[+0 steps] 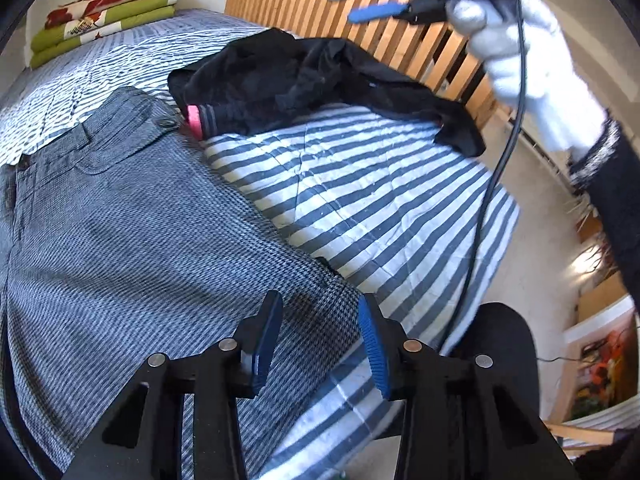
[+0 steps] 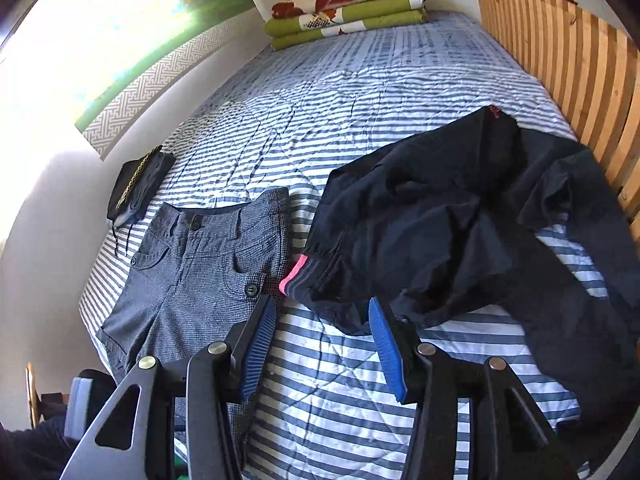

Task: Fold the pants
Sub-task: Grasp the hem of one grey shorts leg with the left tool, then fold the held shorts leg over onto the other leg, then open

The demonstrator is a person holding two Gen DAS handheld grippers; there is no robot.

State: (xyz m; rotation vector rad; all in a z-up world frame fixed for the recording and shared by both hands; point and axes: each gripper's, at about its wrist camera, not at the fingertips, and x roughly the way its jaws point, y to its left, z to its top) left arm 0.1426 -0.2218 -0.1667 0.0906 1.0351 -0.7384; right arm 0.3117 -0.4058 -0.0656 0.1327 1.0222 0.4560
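Fold not started, judging by layout: grey checked pants (image 2: 192,276) lie flat, front up, waistband toward the far end of the bed (image 2: 360,92), legs running toward the near edge; no crease or doubled layer visible. Left tongs (image 1: 320,340) hover just above the lower part of the right leg, pads spread, pinching nothing. Right tongs (image 2: 320,344) also spread and empty, held above bare striped cover between the grey pants and the dark garment (image 2: 460,232); in the left wrist view the right tongs (image 1: 376,0) are raised high over the wooden slatted board (image 1: 400,36), gloved hand (image 1: 532,72) on the handle, cable (image 1: 492,184) dangling down.

Left to do, as a guess: grab the outer leg or waist edge, fold one leg onto the other, then fold lengthwise. All steps remain.

Edges and room: the dark garment is crumpled, its pink-striped cuff (image 2: 294,274) just beside or touching the grey pants' hip near the button (image 2: 251,289); could snag if that side gets lifted. Small dark folded item (image 2: 138,184) near the wall side of the waistband, apart from it. Folded green and red blankets (image 2: 344,10) at the far end, well apart. Wall close on one side of the pants, slatted board on the other side of the bed. Open striped cover in the middle and far half gives room for folding. Hem ends out of view
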